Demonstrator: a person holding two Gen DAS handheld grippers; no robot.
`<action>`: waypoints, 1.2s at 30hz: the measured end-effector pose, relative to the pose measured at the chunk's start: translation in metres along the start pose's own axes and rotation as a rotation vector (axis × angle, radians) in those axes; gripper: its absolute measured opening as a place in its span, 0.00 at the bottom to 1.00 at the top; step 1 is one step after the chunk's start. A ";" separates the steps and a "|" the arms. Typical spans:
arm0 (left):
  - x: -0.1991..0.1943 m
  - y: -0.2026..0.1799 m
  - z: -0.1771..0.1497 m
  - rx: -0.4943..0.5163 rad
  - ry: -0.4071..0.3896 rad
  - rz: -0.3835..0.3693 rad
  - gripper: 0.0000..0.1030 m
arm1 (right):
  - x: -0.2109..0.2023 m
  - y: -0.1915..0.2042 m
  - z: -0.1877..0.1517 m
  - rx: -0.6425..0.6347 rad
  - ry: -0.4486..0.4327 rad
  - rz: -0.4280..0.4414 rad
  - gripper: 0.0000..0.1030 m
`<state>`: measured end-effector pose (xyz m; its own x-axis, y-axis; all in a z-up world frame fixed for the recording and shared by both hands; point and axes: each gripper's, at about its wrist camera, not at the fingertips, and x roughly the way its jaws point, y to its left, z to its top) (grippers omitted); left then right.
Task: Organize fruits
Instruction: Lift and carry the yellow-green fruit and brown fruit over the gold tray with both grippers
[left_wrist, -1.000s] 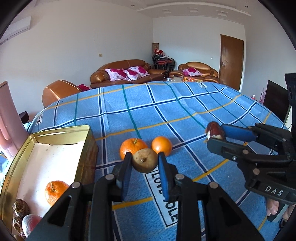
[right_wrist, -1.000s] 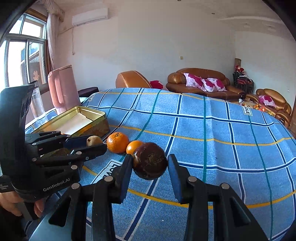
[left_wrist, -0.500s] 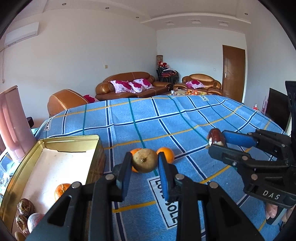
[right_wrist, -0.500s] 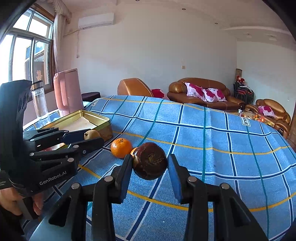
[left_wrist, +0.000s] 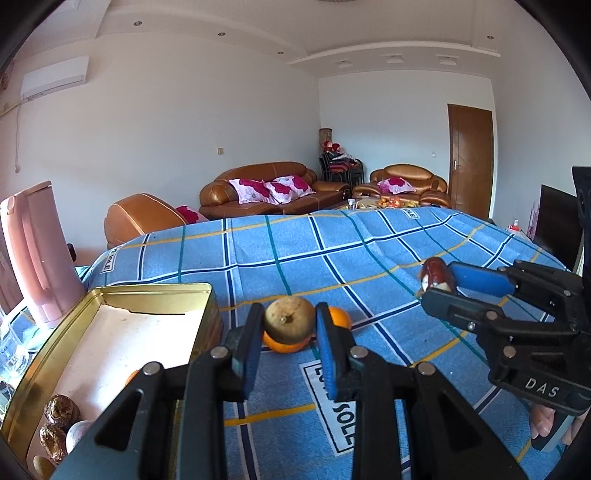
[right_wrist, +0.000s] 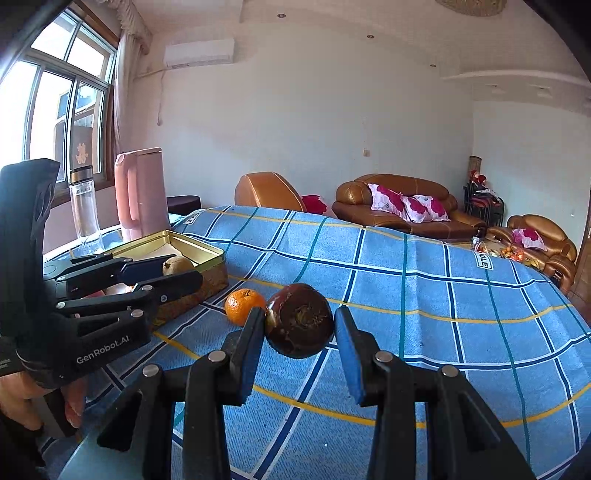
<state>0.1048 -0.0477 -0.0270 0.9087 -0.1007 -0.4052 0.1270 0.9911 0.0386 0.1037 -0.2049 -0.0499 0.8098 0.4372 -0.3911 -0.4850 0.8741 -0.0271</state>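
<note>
The left gripper (left_wrist: 289, 325) is clamped on a round, brown-green, speckled fruit (left_wrist: 289, 319), held clear of the cloth just beside the near right corner of the gold rectangular metal tin (left_wrist: 155, 290). The right gripper (right_wrist: 299, 326) is clamped on a dark maroon, round fruit (right_wrist: 300, 320) with a rough skin, also held above the cloth.

Directly behind the left gripper, two orange round citrus fruits lie on the blue checked cloth (left_wrist: 332, 240) covering the worktop: one (left_wrist: 284, 343) partly hidden beneath the held fruit, the other (left_wrist: 339, 317) at the right finger. The tin is open at the top. Its pale floor is mostly bare toward the far end; dark wrinkled fruits (left_wrist: 61, 406) and a pale round fruit (left_wrist: 75, 430) occupy its near left corner.

The far and right portions of the cloth lie open. The worktop's far edge borders brown leather sofas (left_wrist: 273, 184).

The left wrist view alone shows the tin's contents and both citrus fruits. The right wrist view shows only one citrus fruit (right_wrist: 243, 306), and alone shows the clear bottle (right_wrist: 85, 210) beside the pink upright jug (right_wrist: 142, 188) behind the tin, plus the hand (right_wrist: 22, 395) gripping the left gripper's handle.
</note>
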 end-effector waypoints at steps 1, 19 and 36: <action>-0.001 0.001 -0.001 -0.002 -0.002 -0.001 0.28 | 0.000 0.001 0.000 -0.002 -0.003 -0.002 0.40; -0.022 0.007 -0.006 -0.015 -0.031 -0.004 0.28 | -0.006 0.024 -0.001 -0.046 -0.007 0.005 0.40; -0.039 0.029 -0.013 -0.044 -0.039 0.021 0.28 | -0.010 0.054 -0.002 -0.061 -0.017 0.069 0.40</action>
<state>0.0679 -0.0144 -0.0217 0.9260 -0.0821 -0.3684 0.0909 0.9958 0.0065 0.0687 -0.1623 -0.0493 0.7792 0.4998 -0.3782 -0.5583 0.8277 -0.0565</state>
